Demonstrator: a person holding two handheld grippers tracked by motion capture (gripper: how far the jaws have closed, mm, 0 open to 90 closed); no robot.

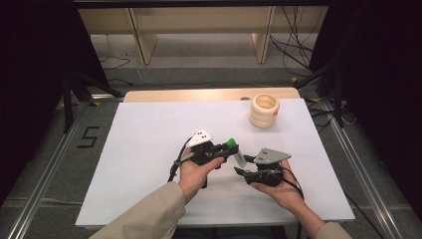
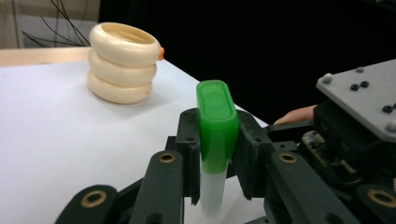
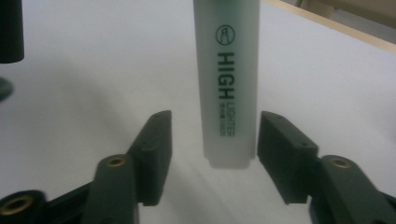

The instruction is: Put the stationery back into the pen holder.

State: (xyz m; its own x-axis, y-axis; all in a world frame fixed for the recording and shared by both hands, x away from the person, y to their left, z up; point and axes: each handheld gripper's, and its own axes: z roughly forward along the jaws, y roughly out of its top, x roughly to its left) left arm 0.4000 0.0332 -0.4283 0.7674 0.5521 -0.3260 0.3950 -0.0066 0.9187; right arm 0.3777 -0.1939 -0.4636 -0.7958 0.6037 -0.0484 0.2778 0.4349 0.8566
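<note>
1. The highlighter point(image 1: 236, 152) hangs above the white table point(image 1: 149, 144), a little right of the middle and nearer the front edge than the far one, slanting between the two grippers.
2. The left gripper point(image 1: 226, 151) is clamped on the highlighter's green cap point(image 2: 216, 123) — in the left gripper view both black pads press flat against the cap's sides, with the pale barrel running down below them.
3. The right gripper point(image 1: 242, 172) stands half open around the barrel's lower end point(image 3: 228, 93). In the right gripper view there is a clear gap on each side between pad and barrel, so it has hold of nothing (the printed word "HIGH LIGHTER" reads down the barrel).
4. The left hand point(image 1: 196, 174) carries its gripper from the front edge, sleeve in tan; the right hand point(image 1: 281, 191) sits just beside it, towards the table's front right corner.
5. A stack of cream rings point(image 1: 264, 110) stands well apart from both grippers — near the far right corner of the table, upright, three rings high as the left gripper view shows it.
</note>
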